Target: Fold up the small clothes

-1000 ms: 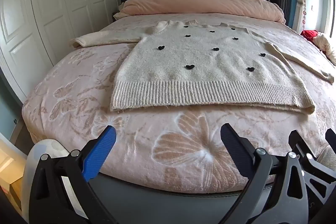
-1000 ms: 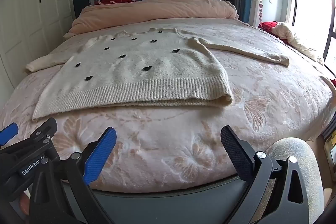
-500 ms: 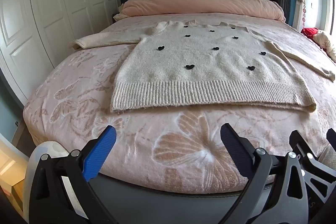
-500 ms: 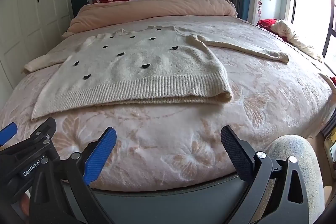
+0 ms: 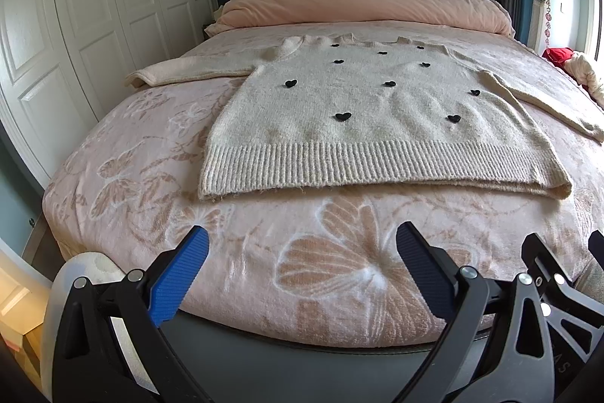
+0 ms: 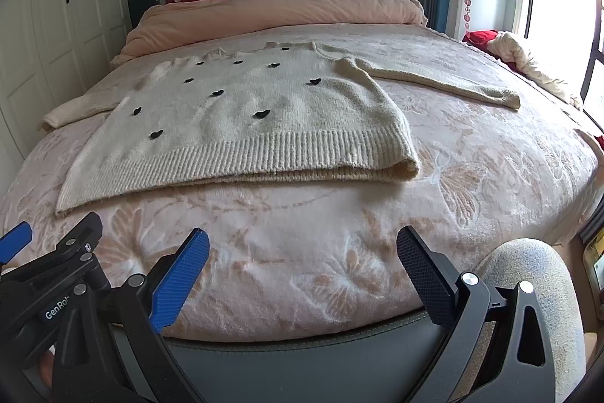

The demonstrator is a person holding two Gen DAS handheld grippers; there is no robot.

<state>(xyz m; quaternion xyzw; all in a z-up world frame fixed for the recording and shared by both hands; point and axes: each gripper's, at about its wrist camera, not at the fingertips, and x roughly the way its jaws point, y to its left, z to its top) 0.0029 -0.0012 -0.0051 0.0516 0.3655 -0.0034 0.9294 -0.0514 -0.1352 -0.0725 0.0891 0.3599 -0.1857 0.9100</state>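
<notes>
A bed with a pink butterfly-patterned blanket [image 5: 158, 199] carries a cream knitted sweater with small black hearts [image 5: 370, 123], spread flat (sleeves outstretched). The left gripper [image 5: 302, 248] and right gripper [image 6: 302, 248] hang near the bed's foot, jaws spread wide, holding nothing.

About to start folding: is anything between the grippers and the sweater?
Nothing visible. Only bare blanket lies between the open left gripper, the open right gripper and the sweater hem.

The sweater [image 5: 377, 123] is fuzzy cream knit, its hem ribbed. The blanket [image 5: 264, 233] under it looks like plush fleece. Matt black plastic frames the left gripper [image 5: 302, 248], with ridged pads [image 5: 181, 274].
</notes>
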